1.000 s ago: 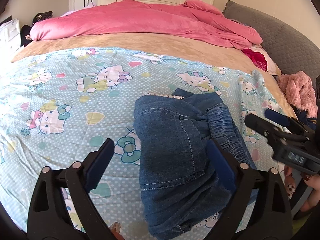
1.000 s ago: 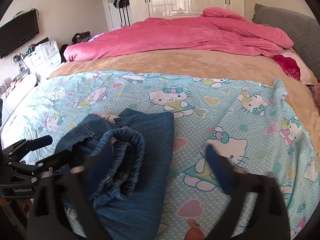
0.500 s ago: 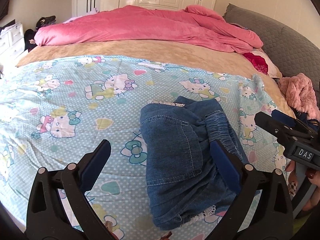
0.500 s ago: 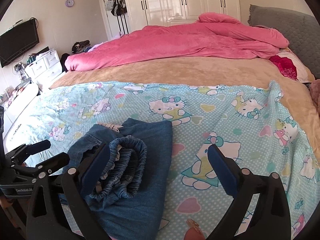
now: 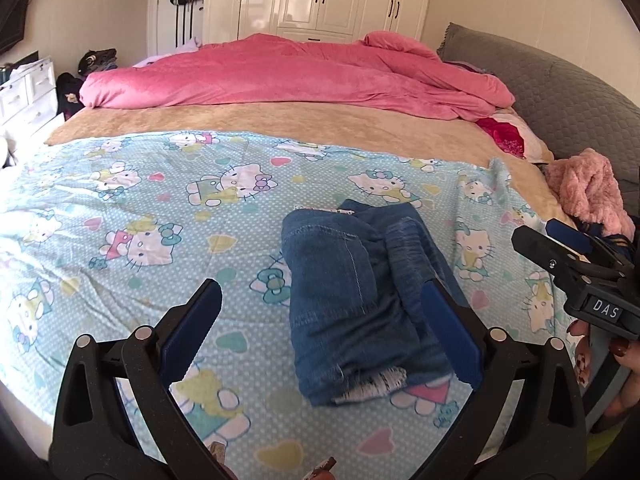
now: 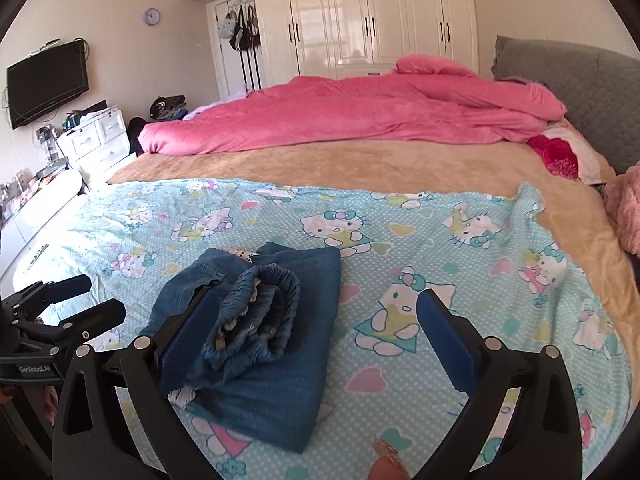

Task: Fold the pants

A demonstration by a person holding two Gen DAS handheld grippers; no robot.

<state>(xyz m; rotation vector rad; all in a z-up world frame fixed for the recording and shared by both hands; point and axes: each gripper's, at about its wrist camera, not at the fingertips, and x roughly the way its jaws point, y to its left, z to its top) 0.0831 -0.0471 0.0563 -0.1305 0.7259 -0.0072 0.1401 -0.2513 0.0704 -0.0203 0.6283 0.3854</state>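
denim pants (image 5: 360, 300) lay folded on the blue sheet (image 5: 140, 200), bare sheet all around; left tongs (image 5: 324, 312) and right tongs (image 6: 316, 320) gaped wide, holding nothing.

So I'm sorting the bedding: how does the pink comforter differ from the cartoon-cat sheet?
The pink comforter is plain pink, plush and bunched at the far side; the cartoon-cat sheet is light blue, printed, thin and spread flat nearby. The sheet carries the folded pants; the comforter carries nothing visible. Both lie on the bed.

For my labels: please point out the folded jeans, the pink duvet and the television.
folded jeans (image 5: 340, 280), left wrist view, top denim layer.
pink duvet (image 6: 360, 116), right wrist view, its middle.
television (image 6: 46, 82), right wrist view, screen.
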